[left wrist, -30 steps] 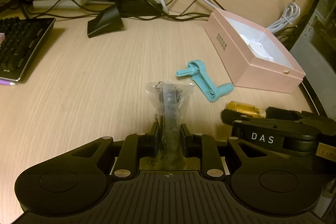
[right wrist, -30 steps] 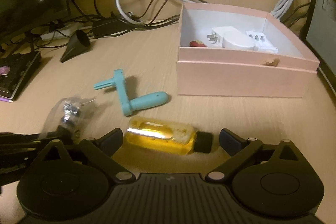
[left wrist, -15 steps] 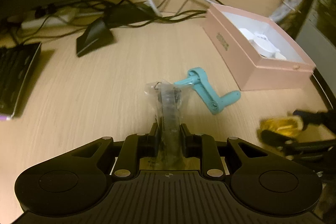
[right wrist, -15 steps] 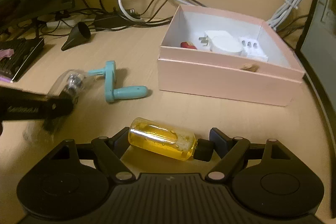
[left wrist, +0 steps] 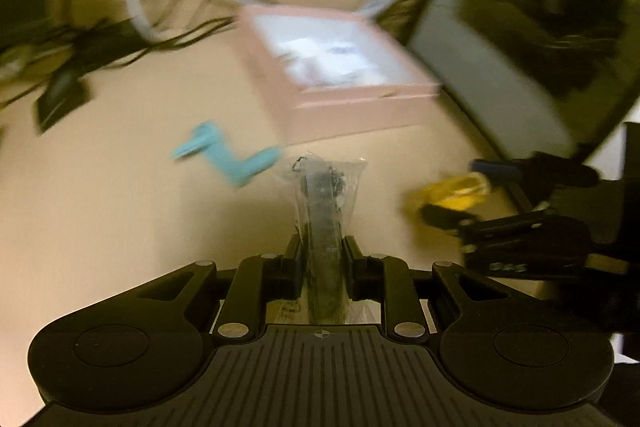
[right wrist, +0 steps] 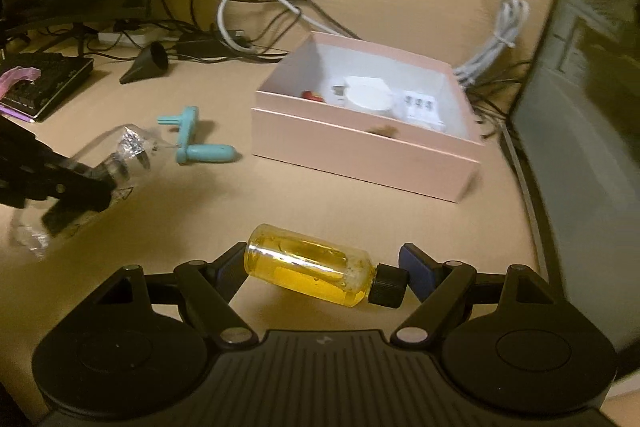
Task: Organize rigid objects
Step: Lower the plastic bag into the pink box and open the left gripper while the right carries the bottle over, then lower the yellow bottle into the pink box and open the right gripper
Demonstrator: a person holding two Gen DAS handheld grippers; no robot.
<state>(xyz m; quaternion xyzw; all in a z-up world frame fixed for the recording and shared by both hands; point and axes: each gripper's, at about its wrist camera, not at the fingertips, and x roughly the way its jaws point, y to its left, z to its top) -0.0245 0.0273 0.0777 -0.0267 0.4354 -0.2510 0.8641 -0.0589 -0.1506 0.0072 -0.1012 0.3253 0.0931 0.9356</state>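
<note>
While both tongs are carrying loads above the desk, the open pink cardboard box [right wrist: 360,151] is lying ahead. The left tongs [left wrist: 322,251] are pinching a clear plastic packet of dark hardware [left wrist: 324,187]; the right tongs [right wrist: 322,267] are clamping a yellow liquid bottle [right wrist: 308,269] end to end. Next, I judge, each needs lowering inside before letting go.

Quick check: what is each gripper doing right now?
Left gripper: closed on a clear plastic bag of small dark parts.
Right gripper: closed on a yellow bottle, gripped end to end.

Your lighting's dim and really yellow, warm cast over everything; the left wrist view is smeared with motion blur, the pink box [left wrist: 340,99] and cables just streaks; right wrist view is sharper, a bright glint on the bottle [right wrist: 308,269]; fisheye bends and darkens your edges.
</note>
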